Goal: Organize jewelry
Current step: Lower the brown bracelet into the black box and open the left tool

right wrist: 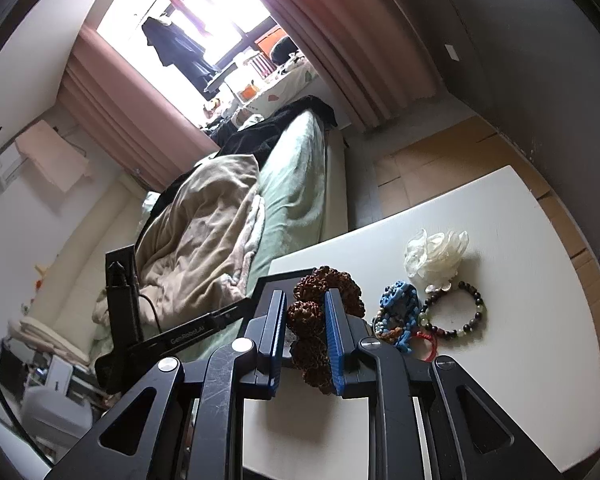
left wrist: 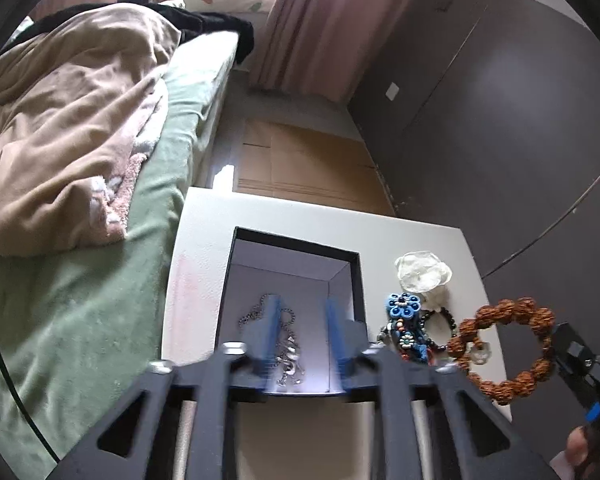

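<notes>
A black box (left wrist: 296,246) with a pale inside stands on the white table (left wrist: 204,260). A silver chain necklace (left wrist: 286,346) lies on its floor. My left gripper (left wrist: 305,320) hangs open over the box, and its blue fingers (left wrist: 274,332) do not press on the chain. My right gripper (right wrist: 304,300) is shut on a brown knobbly bead bracelet (right wrist: 310,318), held up just right of the box. From the left wrist the bracelet (left wrist: 508,354) hangs as a ring off the right gripper (left wrist: 562,340). Beneath it lie a blue beaded flower piece (right wrist: 398,304) and a dark bead bracelet (right wrist: 456,312).
A white translucent flower ornament (right wrist: 436,252) lies further back on the table (right wrist: 520,260). A bed with a green sheet (left wrist: 80,320) and a beige blanket (left wrist: 60,128) runs along the table's left side. Flat cardboard (left wrist: 308,164) covers the floor beyond, and a dark wall (left wrist: 500,140) stands to the right.
</notes>
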A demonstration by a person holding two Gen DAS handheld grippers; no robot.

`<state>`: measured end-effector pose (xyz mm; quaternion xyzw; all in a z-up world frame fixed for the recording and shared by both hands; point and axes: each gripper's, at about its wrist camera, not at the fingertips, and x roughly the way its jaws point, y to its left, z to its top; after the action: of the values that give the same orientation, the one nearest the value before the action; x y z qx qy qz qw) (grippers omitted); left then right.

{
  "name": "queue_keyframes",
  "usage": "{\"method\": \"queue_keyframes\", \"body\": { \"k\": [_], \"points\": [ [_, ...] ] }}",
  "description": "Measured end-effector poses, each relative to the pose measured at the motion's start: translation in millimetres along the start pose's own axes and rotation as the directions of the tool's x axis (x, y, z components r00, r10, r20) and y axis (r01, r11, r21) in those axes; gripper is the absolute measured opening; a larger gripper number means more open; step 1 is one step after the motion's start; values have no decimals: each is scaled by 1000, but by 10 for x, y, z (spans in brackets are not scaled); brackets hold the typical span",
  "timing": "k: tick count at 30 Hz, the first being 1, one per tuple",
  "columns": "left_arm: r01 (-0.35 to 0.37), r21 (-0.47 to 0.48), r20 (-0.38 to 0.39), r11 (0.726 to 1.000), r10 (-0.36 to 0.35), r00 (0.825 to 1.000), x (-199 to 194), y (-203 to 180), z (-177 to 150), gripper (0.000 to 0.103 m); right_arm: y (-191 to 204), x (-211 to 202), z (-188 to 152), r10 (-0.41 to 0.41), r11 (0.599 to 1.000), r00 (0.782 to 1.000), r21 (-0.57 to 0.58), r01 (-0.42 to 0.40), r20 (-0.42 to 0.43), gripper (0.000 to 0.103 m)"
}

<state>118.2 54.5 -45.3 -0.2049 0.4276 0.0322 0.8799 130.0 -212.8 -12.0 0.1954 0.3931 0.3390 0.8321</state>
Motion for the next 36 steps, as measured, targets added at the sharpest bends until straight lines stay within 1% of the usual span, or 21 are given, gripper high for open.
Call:
{"method": "queue_keyframes", "body": {
  "k": [1,2,4,7,10,14,17,18,22,24,28,32,34,36],
  "points": [
    [15,-4,13,1000,-15,1000,-44,6,-2,67,10,14,-6,1,1000,1000,-2,-1,0,21],
    [28,-6,37,1000,-28,999,-110,15,-5,82,20,27,-10,3,1000,1000,-3,-3,0,21],
    [34,-3,71,999,-34,997,-222,25,0,88,40,60,-22,9,1000,1000,-5,-9,0,21],
    [42,2,91,999,-42,995,-334,72,21,89,88,92,-39,15,1000,1000,-8,-15,5,21],
    [55,-17,97,998,-53,994,-400,157,50,89,152,120,-45,20,1000,1000,-14,-20,9,21],
    [60,-32,134,998,-55,989,-558,295,98,89,243,194,-9,23,999,1000,-30,-23,5,21],
    [85,-41,134,996,-79,988,-637,399,129,89,298,289,24,37,999,999,-21,-37,-7,21],
    [98,-49,145,994,-90,985,-674,439,135,89,324,329,38,44,999,999,-16,-44,-10,21],
    [112,-55,168,992,-101,981,-773,522,163,89,453,513,67,54,998,998,-18,-54,-29,21],
    [107,-56,181,993,-95,979,-818,564,165,89,515,620,82,44,999,998,-26,-45,-41,21],
    [103,-75,197,992,-86,977,-892,668,180,88,681,838,108,0,997,998,-72,-5,-65,21],
    [114,-93,216,989,-92,972,-958,766,203,88,820,1077,116,-102,984,990,-155,86,-95,21],
    [124,-102,227,987,-98,969,-998,817,210,88,887,1183,105,-185,964,977,-212,161,-102,21],
    [130,-113,237,985,-101,966,-1026,868,223,88,931,1248,96,-249,941,963,-260,216,-103,21]
  ]
}}
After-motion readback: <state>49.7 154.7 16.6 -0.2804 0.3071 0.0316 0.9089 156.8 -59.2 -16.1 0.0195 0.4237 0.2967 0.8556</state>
